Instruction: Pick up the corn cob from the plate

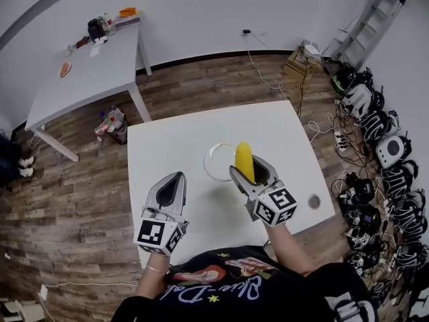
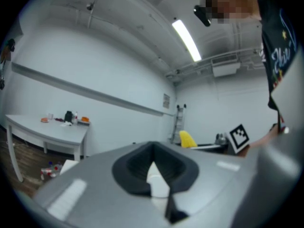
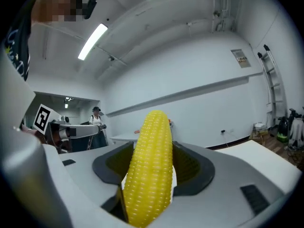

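Observation:
A yellow corn cob [image 1: 244, 161] stands nearly upright between the jaws of my right gripper [image 1: 249, 172], which is shut on it and held above the white table. In the right gripper view the corn cob [image 3: 150, 167] fills the middle, clamped between the dark pads. A clear round plate [image 1: 219, 162] lies on the table just left of the cob, with nothing on it. My left gripper [image 1: 172, 189] hovers over the table's near left part, its jaws shut with nothing between them. From the left gripper view the corn cob [image 2: 187, 139] shows far off to the right.
The white table [image 1: 174, 146] has a small round hole cover [image 1: 314, 201] near its right edge. A second white table [image 1: 87, 72] with small items stands at the back left. Headsets and cables [image 1: 375, 159] crowd the floor at the right. A ladder [image 1: 369, 19] leans at the back right.

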Motion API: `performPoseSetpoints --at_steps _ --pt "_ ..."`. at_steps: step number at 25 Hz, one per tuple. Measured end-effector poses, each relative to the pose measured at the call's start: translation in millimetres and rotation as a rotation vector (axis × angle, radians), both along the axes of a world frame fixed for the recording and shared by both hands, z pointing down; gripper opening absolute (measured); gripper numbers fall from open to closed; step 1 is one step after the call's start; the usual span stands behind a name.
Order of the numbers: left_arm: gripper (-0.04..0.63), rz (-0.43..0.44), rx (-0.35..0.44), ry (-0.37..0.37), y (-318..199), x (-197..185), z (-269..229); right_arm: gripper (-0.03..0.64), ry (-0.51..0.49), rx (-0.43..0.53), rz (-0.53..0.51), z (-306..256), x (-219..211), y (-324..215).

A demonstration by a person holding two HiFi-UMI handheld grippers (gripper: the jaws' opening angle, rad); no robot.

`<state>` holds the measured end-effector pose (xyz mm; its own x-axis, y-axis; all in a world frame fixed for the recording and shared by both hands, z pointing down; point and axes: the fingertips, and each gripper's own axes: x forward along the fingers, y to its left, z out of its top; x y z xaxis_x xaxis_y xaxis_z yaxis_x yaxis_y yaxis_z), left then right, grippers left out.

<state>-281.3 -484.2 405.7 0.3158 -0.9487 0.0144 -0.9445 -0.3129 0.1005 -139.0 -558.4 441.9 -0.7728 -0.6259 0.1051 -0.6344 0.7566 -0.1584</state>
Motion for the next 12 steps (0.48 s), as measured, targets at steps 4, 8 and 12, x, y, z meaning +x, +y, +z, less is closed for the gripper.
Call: performPoseSetpoints --at_steps 4,8,12 --pt "-0.003 -0.001 -0.003 -0.009 -1 1 -1 0.256 0.003 0.023 -0.003 -7 -1 8" --pt "-0.003 0.005 -0.004 -0.028 0 5 1 0.258 0.010 0.030 -0.027 -11 -1 13" --pt "-0.003 0.005 -0.013 -0.096 0 9 3 0.257 0.028 0.050 -0.057 -16 -4 15"
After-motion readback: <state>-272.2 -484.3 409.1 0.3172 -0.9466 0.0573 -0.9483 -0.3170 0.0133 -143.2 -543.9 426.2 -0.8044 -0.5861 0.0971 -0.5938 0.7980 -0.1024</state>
